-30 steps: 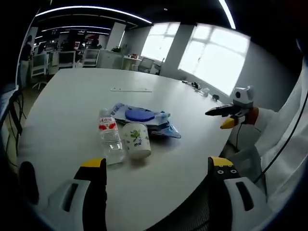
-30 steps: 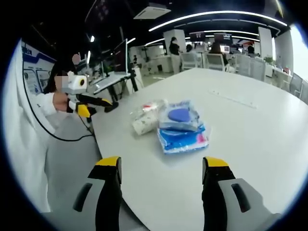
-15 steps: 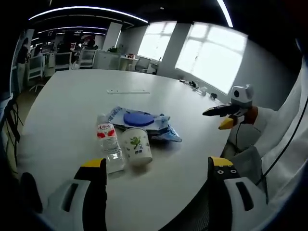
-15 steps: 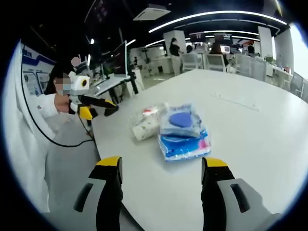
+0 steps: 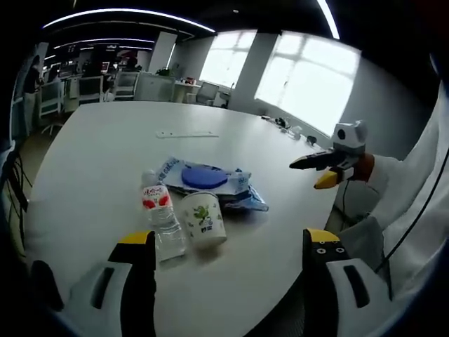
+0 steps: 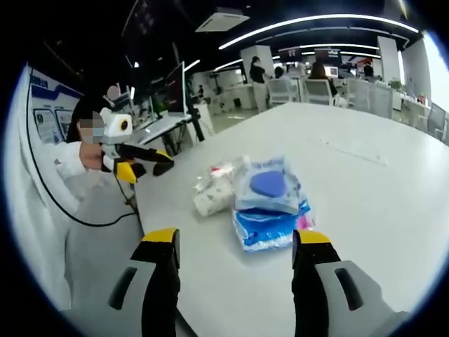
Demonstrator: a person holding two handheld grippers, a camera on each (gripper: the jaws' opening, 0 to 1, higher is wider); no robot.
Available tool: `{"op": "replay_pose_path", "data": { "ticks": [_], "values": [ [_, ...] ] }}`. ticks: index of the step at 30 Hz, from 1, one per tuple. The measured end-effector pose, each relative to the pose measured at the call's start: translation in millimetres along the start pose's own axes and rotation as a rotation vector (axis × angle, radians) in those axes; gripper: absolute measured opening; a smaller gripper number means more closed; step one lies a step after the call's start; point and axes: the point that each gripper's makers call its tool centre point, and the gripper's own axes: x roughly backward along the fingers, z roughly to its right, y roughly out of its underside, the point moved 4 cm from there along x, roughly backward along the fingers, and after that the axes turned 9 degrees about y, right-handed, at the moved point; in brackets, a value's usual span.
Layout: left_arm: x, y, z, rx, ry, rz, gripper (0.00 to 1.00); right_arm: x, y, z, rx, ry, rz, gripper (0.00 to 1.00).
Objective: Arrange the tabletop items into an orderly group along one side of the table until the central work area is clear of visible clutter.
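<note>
Both tongs open, empty, hovering off bench [image 5: 91, 147] edge. Bottle [image 5: 162, 220], cup [image 5: 203, 220] and blue packets [image 5: 210, 181] clustered mid-bench, straight ahead of left tongs [image 5: 228, 281]. Nearer to left tongs than right tongs [image 6: 235, 281]; bottle lying, long axis pointing roughly away.

A large white counter [image 5: 91, 140] with a rounded edge carries a small cluster: a clear water bottle [image 5: 162, 217] with a red label, lying beside a white paper cup [image 5: 204, 220] printed with green, and just behind them a stack of blue plastic packets [image 5: 210, 180]. Farther back lies a pale flat strip [image 5: 186, 133].
</note>
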Motion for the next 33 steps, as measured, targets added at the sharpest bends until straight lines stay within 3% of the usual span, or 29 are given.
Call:
{"op": "replay_pose_path", "data": {
  "ticks": [23, 28, 33],
  "values": [
    [-14, -5.3, -15.8, 0.013, 0.014, -0.010, 0.88, -35, -14.2, 24, -0.187, 0.045, 0.032, 0.55],
    [-17, -7.9, -21.0, 0.014, 0.018, -0.012, 0.88, -43, -18.4, 24, -0.178, 0.052, 0.041, 0.47],
    [-20, -8.0, -23.7, 0.015, 0.022, -0.016, 0.88, -53, -19.3, 22, -0.243, 0.048, 0.031, 0.48]
  ]
}}
